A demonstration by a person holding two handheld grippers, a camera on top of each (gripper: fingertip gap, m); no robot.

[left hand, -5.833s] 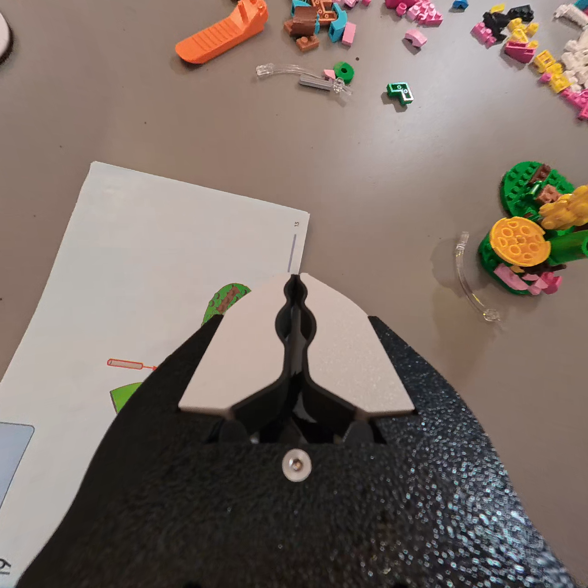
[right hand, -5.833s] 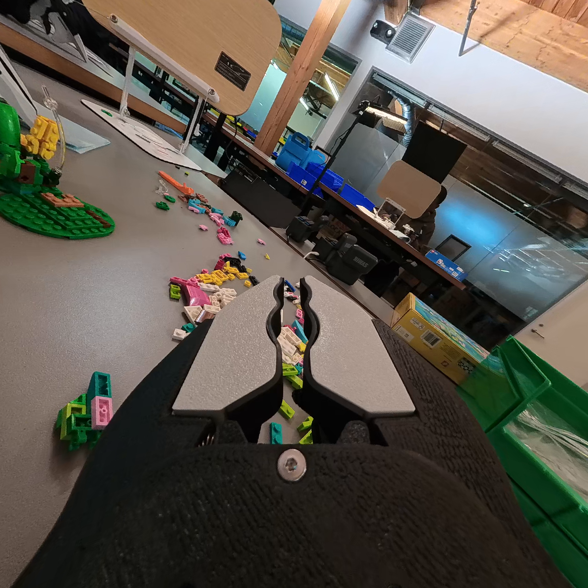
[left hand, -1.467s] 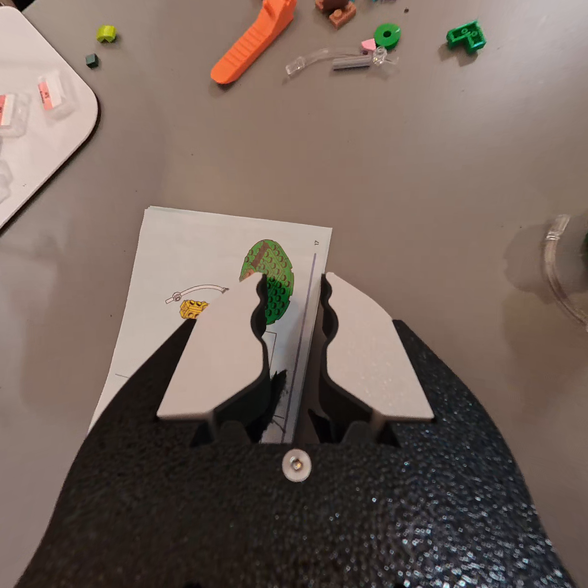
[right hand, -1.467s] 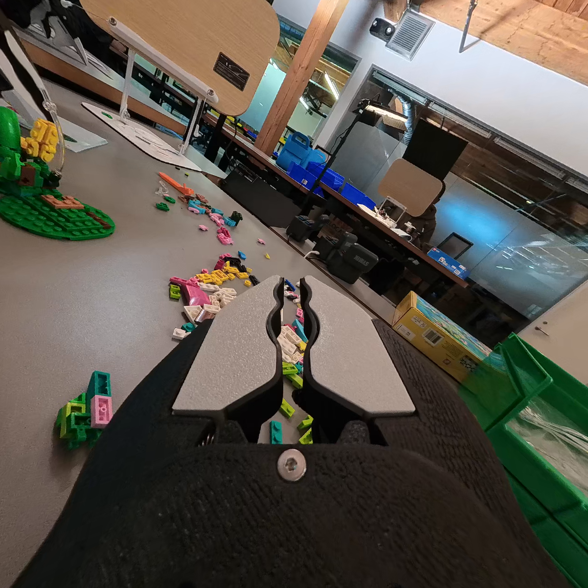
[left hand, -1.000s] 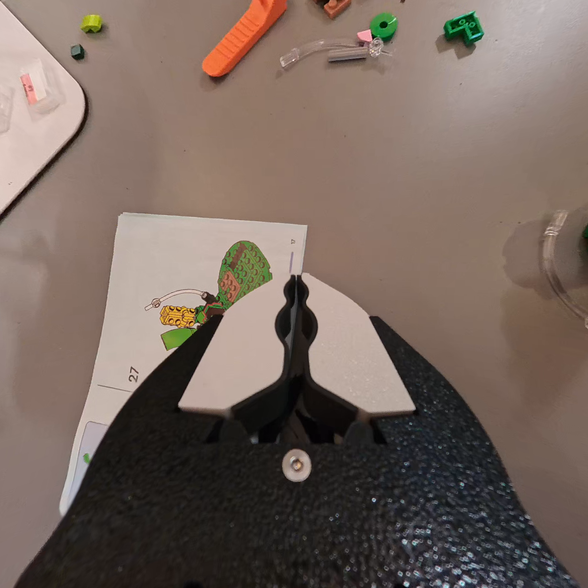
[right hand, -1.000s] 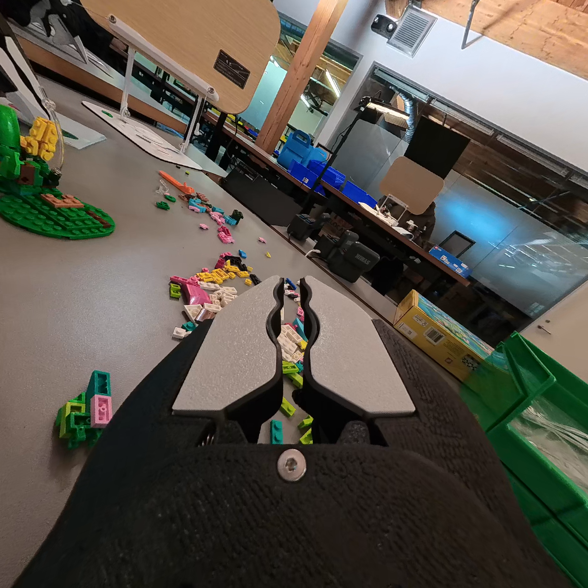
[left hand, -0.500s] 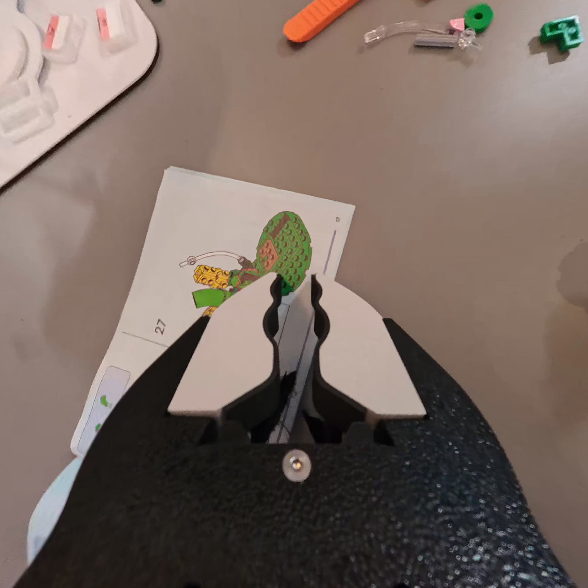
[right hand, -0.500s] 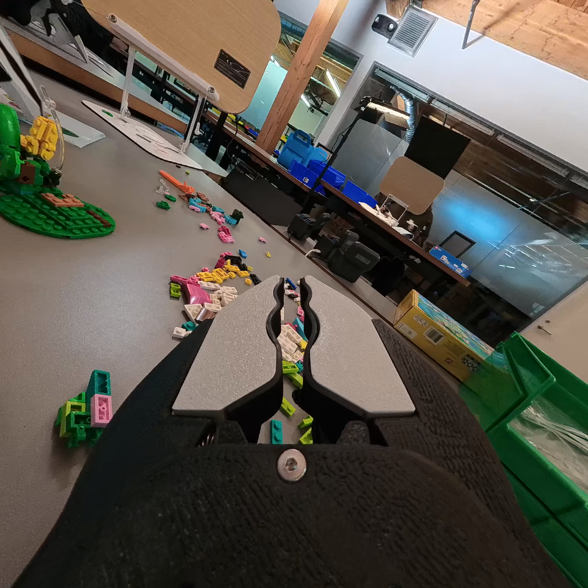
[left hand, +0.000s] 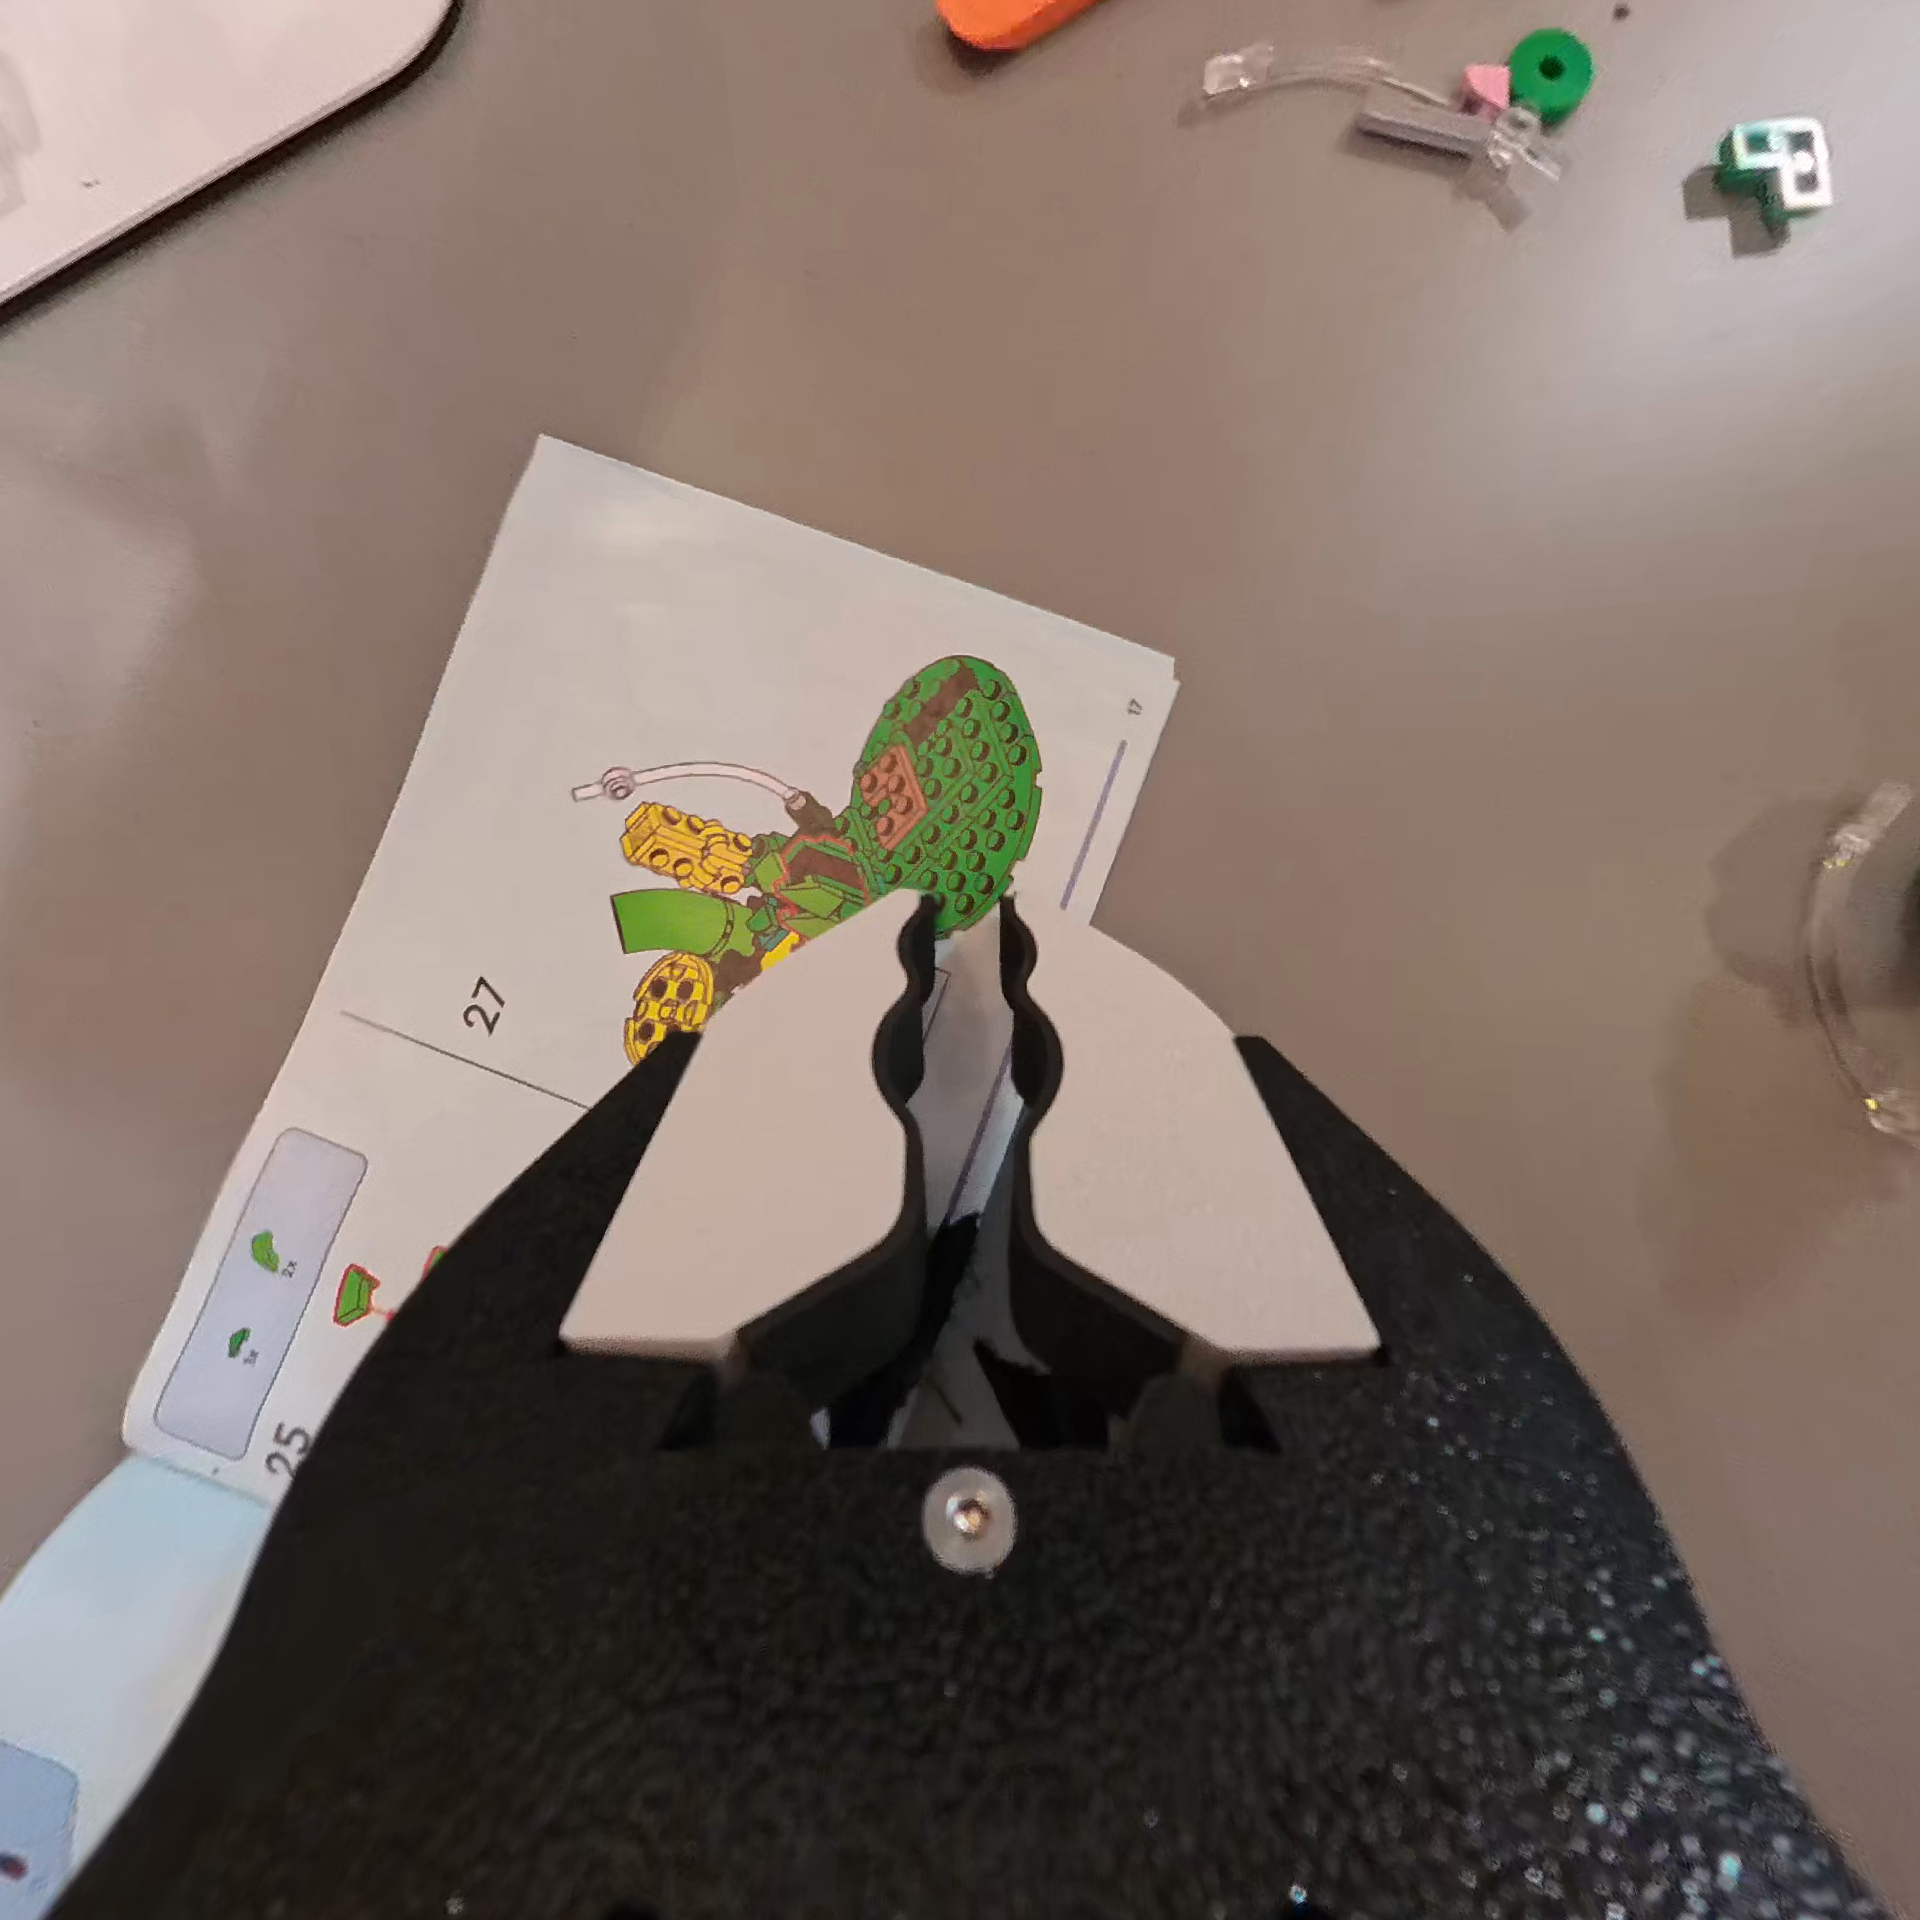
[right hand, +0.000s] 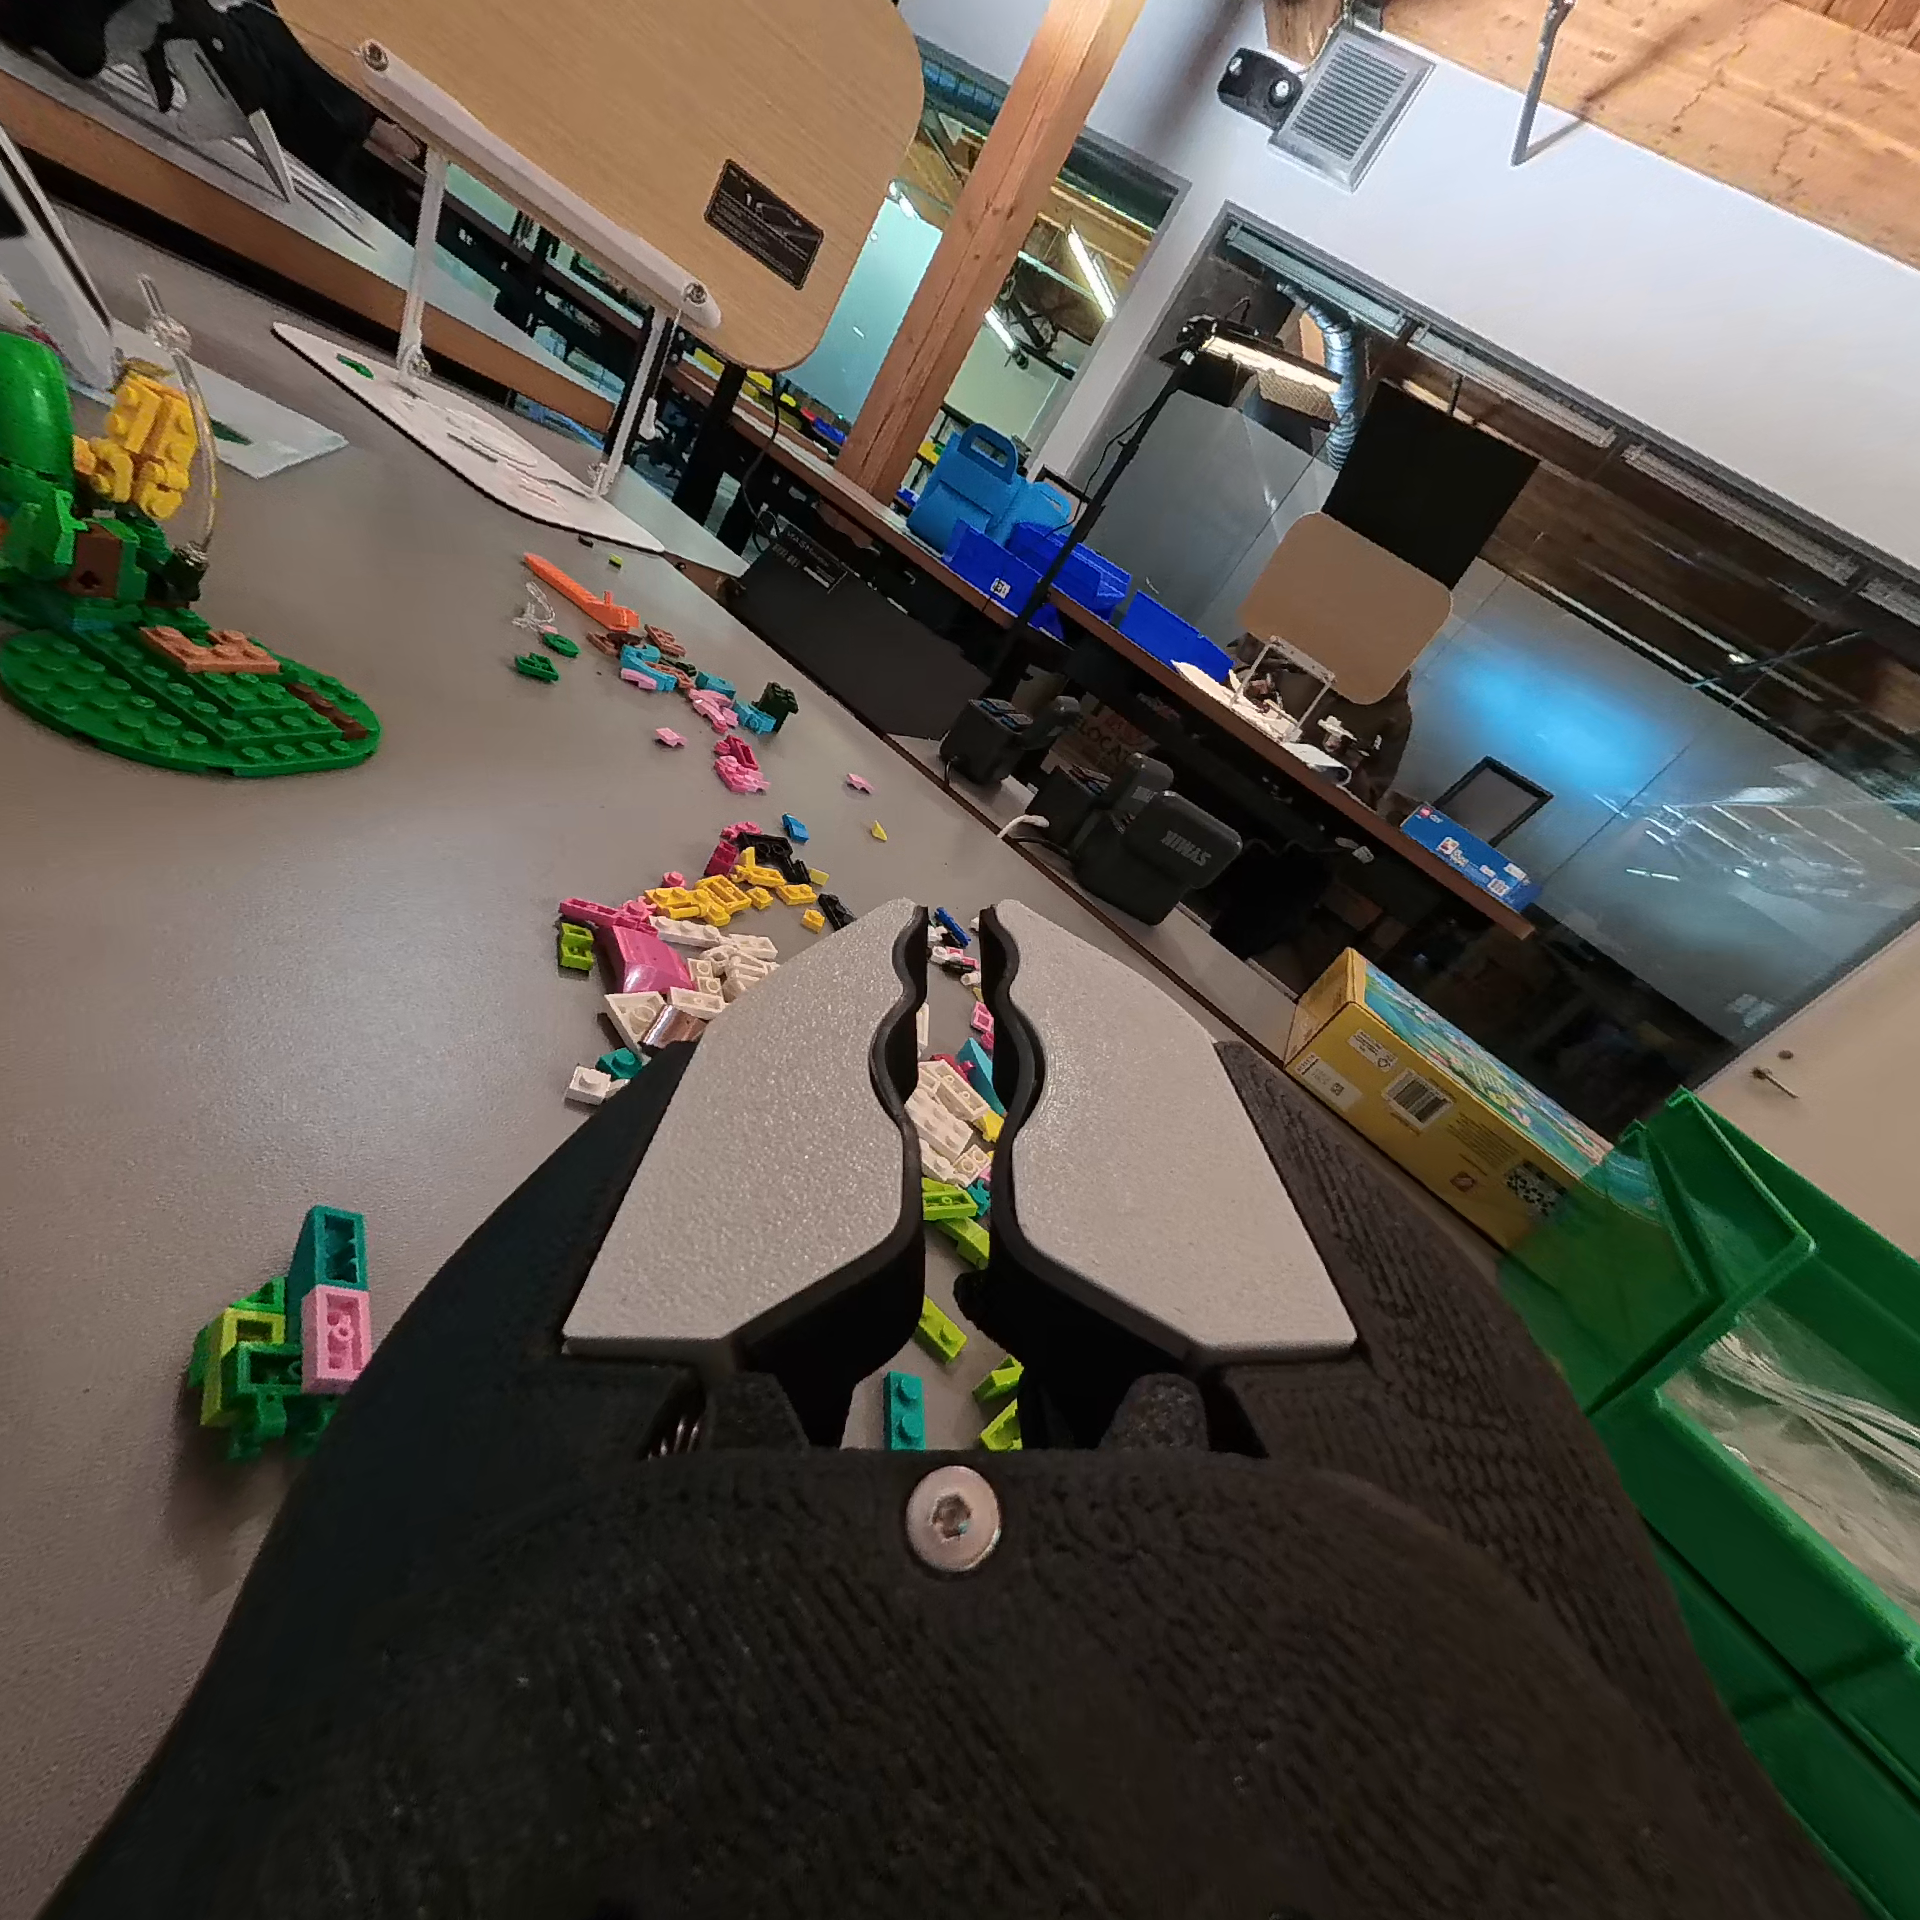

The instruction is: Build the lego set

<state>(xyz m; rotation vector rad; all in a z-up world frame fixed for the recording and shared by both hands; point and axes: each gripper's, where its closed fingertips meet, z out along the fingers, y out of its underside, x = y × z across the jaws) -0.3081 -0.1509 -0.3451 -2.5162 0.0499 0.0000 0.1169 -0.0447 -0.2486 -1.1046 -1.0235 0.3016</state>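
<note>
Now the left gripper (left hand: 961,909), jaws narrowly apart, hovers over the pale-blue paper instruction booklet (left hand: 727,675), with one leaf rising between them (not pinched, I think). The right gripper (right hand: 951,920), also narrow, holds nothing above the loose coloured plastic bricks (right hand: 717,904).

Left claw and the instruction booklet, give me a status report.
Left claw open, empty, over white picture-printed instruction booklet. Right claw slightly open, empty, above loose coloured plastic bricks.

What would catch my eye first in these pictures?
Probably the open instruction booklet with its bright green-and-yellow drawing, lying on the grey table under the left tool. Then the colourful loose bricks scattered ahead of the right tool, and the green brick model far left.
</note>
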